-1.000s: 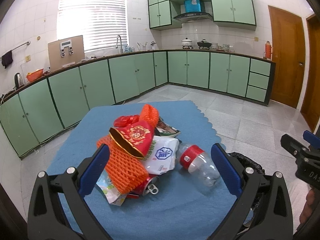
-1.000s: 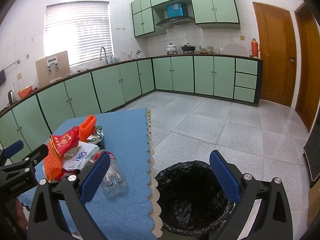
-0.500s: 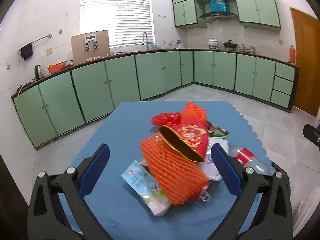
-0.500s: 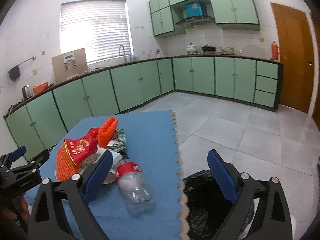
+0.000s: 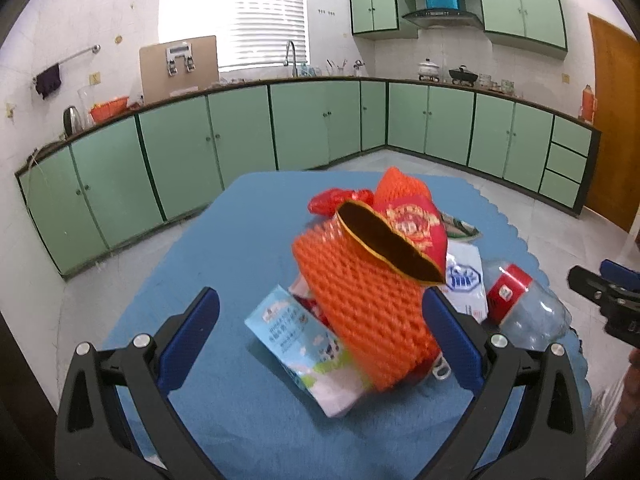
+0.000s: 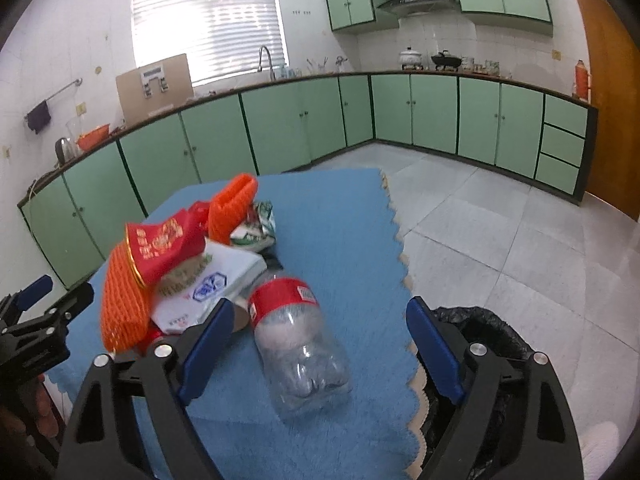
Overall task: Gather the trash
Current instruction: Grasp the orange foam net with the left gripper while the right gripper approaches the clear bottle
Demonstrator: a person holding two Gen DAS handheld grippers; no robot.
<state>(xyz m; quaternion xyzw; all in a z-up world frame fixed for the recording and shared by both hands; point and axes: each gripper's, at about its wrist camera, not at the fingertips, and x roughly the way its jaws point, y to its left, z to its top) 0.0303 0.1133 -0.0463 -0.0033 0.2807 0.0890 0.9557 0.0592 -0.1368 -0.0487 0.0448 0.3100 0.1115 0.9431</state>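
Note:
A pile of trash lies on the blue tablecloth (image 5: 188, 264): an orange foam net (image 5: 360, 300), a red pouch (image 5: 416, 228), a light blue carton (image 5: 296, 332), a white packet (image 5: 464, 276) and a clear plastic bottle with a red label (image 6: 300, 344). My left gripper (image 5: 320, 312) is open just in front of the carton and the net. My right gripper (image 6: 318, 320) has its jaws closing around the bottle, which lies between the fingers with gaps on both sides. Each gripper shows at the edge of the other's view, the right gripper (image 5: 600, 292) and the left gripper (image 6: 40, 312).
A bin lined with a black bag (image 6: 480, 328) stands on the tiled floor right beside the table's scalloped edge. Green cabinets (image 6: 280, 128) run along the far walls. A wooden door (image 6: 608, 100) is at the far right.
Both grippers have come down and closer to the pile. The bottle now lies between the right fingers, which stand a little narrower. The carton and net fill the left gripper's gap.

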